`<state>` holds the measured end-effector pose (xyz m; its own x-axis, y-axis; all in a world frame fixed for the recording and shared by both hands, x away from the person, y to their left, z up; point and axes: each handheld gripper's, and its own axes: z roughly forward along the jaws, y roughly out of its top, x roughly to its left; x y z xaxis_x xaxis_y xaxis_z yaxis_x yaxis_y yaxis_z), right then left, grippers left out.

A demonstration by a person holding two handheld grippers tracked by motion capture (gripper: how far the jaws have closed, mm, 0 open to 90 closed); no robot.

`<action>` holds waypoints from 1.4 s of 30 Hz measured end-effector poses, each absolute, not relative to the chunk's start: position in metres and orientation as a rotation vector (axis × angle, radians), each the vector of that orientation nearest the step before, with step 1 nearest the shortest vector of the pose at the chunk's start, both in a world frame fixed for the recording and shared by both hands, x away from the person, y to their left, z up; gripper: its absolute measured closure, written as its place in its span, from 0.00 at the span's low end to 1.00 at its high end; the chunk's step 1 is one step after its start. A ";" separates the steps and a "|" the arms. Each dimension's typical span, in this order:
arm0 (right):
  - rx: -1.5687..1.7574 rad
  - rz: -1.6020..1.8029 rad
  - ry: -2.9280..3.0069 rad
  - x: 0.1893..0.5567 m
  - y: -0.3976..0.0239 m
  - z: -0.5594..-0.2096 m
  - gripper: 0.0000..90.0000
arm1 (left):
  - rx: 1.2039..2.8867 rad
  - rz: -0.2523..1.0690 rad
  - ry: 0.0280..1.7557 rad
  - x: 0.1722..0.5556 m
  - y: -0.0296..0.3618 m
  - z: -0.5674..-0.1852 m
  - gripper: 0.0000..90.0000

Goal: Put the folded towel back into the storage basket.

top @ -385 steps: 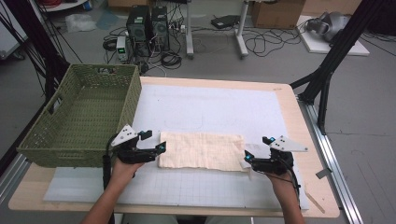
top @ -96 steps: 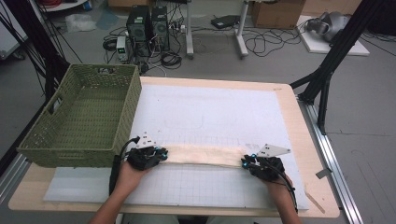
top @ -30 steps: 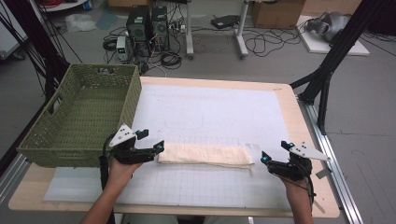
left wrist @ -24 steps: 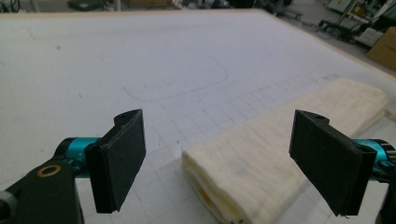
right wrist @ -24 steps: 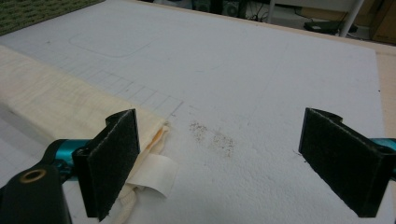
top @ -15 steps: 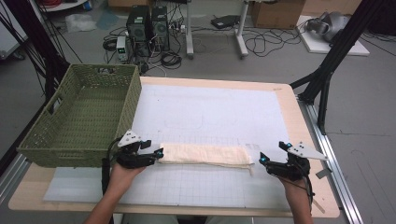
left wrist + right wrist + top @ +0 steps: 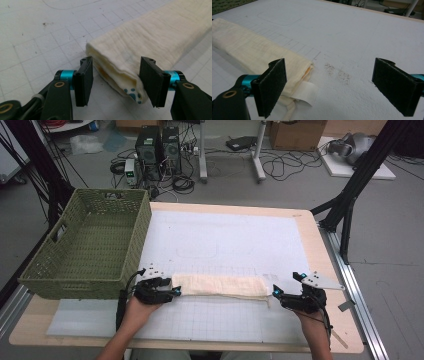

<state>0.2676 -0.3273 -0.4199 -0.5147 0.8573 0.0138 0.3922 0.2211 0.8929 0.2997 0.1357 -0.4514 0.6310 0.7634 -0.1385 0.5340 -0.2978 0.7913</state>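
High view: folded cream towel (image 7: 220, 285) is lying lengthwise across the desk (image 7: 325, 245), its long axis running between the left tool (image 7: 167, 289), whose parted jaws are straddling its end, and the right tool (image 7: 278, 296), gaping empty just beside the other end.

Setting: lab or research workspace. Evidence: wooden table (image 7: 330, 245) carrying a white gridded mat (image 7: 225, 240); two desktop computer towers (image 7: 160, 145) on grey floor behind; tangled loose cables (image 7: 280, 165); black camera-rig struts (image 7: 360, 175); cardboard boxes (image 7: 295, 132).
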 end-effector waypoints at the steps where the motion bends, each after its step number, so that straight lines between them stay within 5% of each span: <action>1: 1.146 1.246 2.009 0.268 -0.327 -0.420 0.13 | 1.992 0.341 1.014 0.299 0.135 -0.451 0.52; 10: 1.145 1.240 2.028 0.268 -0.324 -0.420 0.13 | 1.993 0.336 1.001 0.297 0.134 -0.451 0.65; 16: 1.135 1.228 2.063 0.269 -0.318 -0.422 0.13 | 2.007 0.334 0.961 0.294 0.130 -0.451 0.90; 21: 1.174 1.224 2.114 0.274 -0.308 -0.429 0.13 | 1.993 0.324 0.973 0.295 0.131 -0.450 0.92; 26: 1.184 1.215 2.171 0.277 -0.296 -0.434 0.35 | 1.986 0.316 0.978 0.295 0.133 -0.450 0.92; 42: 1.115 1.093 2.336 0.280 -0.285 -0.449 0.65 | 1.975 0.308 0.974 0.295 0.135 -0.451 0.92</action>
